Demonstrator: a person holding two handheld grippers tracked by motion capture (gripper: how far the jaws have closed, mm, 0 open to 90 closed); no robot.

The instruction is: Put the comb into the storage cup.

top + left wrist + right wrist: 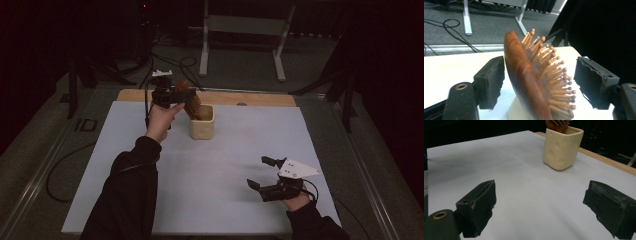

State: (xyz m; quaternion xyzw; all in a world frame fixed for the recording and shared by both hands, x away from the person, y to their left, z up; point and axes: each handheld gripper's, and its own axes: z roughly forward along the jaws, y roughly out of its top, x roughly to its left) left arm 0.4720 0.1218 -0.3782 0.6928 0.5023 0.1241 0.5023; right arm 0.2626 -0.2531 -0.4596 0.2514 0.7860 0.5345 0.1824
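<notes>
- The wooden hairbrush is standing head-up in the cream cup, a bit left of centre in the upper half of the high view, leaning toward the upper left.
- The left gripper is right up at the brush head. In the left gripper view the brush sits between the two black pads with its pegs pointing right. The left pad is right against the brush's smooth back, can't tell if it's actually touching, and the right pad is clear of the peg tips, so it's spread apart, not clamped.
- The right gripper is down in the lower right of the high view, low over the white tabletop, jaws wide apart, nothing in them.
- From the right gripper view the cup is at the top, right of centre, well away from that gripper.
</notes>
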